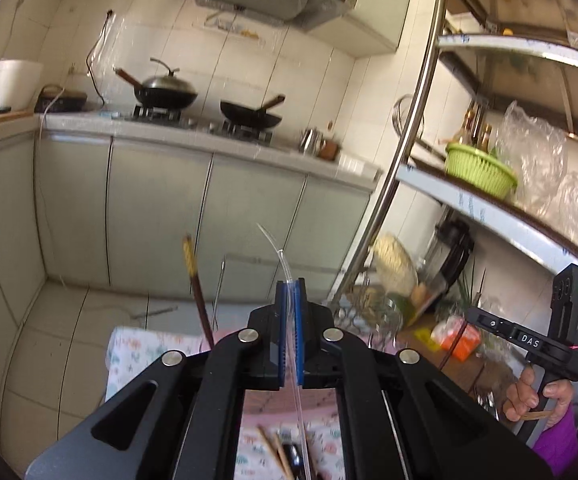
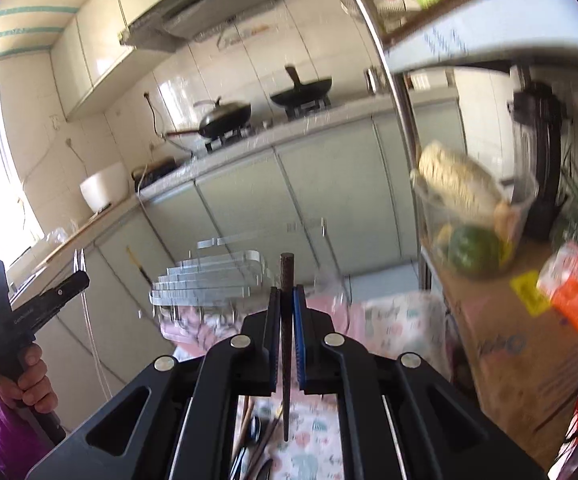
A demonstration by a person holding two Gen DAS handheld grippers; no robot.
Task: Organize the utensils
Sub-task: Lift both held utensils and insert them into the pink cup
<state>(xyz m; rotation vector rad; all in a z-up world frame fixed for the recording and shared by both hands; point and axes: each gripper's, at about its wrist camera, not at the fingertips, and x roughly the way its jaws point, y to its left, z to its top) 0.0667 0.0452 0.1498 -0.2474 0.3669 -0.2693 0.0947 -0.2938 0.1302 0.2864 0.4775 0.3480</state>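
Below our black tongs (image 2: 288,308) we see a pastel-printed pink cloth (image 2: 393,320); far right, a lime-green basket (image 1: 479,168).

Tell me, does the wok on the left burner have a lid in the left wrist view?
Yes, a domed metal lid covers that wok.

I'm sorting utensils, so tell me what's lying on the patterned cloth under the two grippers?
On the cloth lie wooden chopsticks and some dark-handled utensils. The gripper bodies cover most of the pile, so its full contents can't be seen.
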